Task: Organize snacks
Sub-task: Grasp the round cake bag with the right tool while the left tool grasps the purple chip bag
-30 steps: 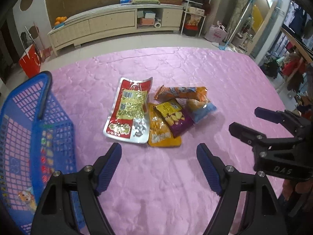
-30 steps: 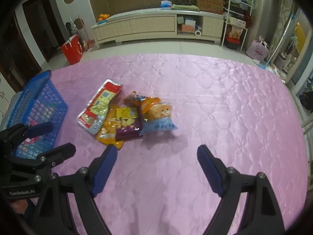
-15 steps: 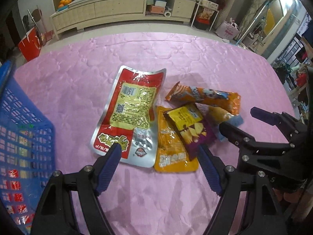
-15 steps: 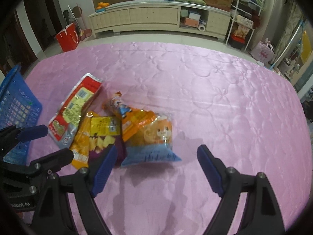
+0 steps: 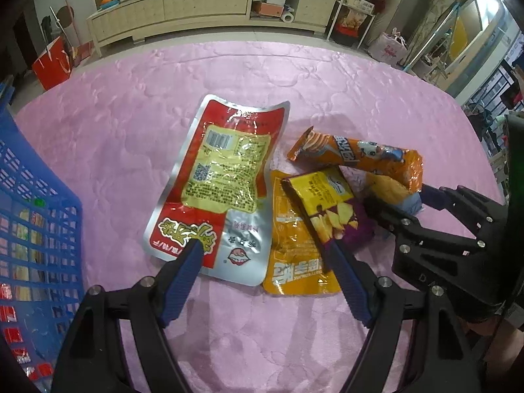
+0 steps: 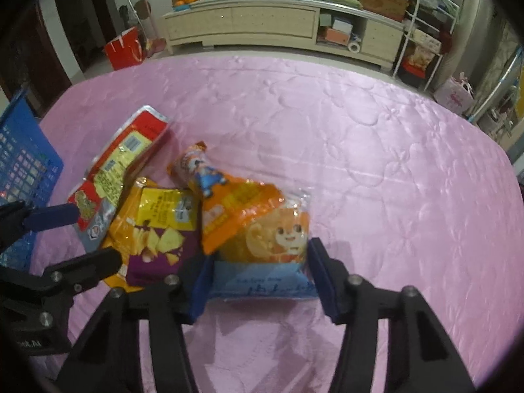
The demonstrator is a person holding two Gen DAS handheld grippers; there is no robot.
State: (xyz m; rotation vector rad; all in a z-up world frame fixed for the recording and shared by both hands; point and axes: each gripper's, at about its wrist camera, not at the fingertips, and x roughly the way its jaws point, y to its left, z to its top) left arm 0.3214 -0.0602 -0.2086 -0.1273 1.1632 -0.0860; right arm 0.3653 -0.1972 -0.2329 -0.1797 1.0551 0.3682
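Observation:
Several snack packets lie in a heap on the pink quilted cover (image 5: 114,104). In the right wrist view my right gripper (image 6: 262,273) is closing around a blue and orange cartoon bag (image 6: 271,239); its pads stand right at the bag's side edges. A long orange packet (image 6: 203,177) leans over that bag. My left gripper (image 5: 265,258) is open, low over the near edges of a red and silver pouch (image 5: 222,177) and a yellow packet (image 5: 294,268). A yellow and purple chips bag (image 5: 327,209) lies on the yellow packet.
A blue plastic basket (image 5: 36,229) stands at the left edge with wrappers in it. Beyond the bed are a long cream cabinet (image 6: 278,29), a red paper bag (image 6: 126,50) and a wire shelf (image 6: 422,49). Bare pink cover spreads to the right (image 6: 409,180).
Both grippers came down and forward onto the snack heap, so the packets look much bigger. The right jaws narrowed around the cartoon bag. The left jaws kept their width.

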